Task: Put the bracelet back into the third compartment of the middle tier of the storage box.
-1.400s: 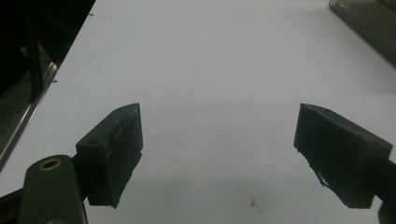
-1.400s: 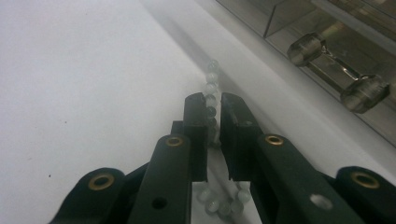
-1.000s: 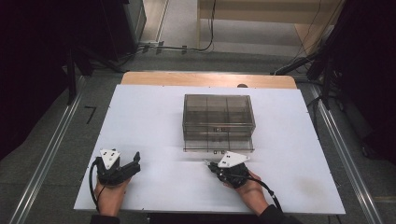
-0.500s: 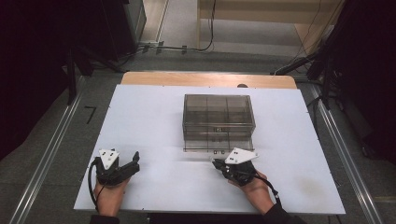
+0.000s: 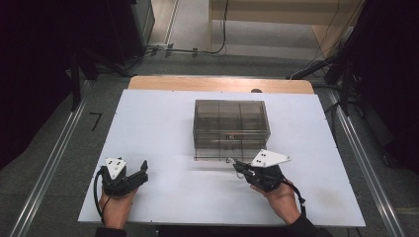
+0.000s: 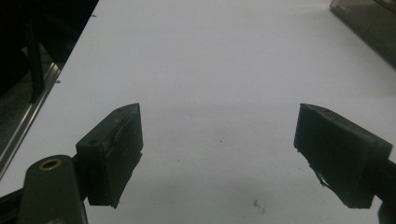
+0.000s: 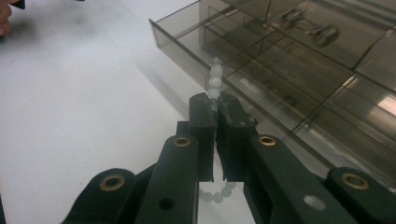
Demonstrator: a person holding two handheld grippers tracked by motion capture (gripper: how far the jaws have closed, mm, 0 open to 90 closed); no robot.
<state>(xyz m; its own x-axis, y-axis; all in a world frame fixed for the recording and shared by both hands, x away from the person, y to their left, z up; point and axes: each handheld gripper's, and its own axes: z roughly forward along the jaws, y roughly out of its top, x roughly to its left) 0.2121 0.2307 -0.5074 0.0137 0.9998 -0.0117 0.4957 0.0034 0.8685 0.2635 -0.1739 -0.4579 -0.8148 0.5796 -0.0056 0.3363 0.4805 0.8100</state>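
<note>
Clearly the right gripper [image 7: 216,109], clamped on a bead string [image 7: 215,81] standing up past its tips, sits just below the smoky drawer box [image 7: 299,70] at upper right, while the left gripper [image 6: 219,158] gapes empty.

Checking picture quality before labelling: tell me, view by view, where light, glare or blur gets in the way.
High view: surroundings dark, white table evenly lit. Left gripper view: sharp, soft shadow between the left claw tips. Right gripper view: box reflects light, pale beads in the right claw look soft.
</note>
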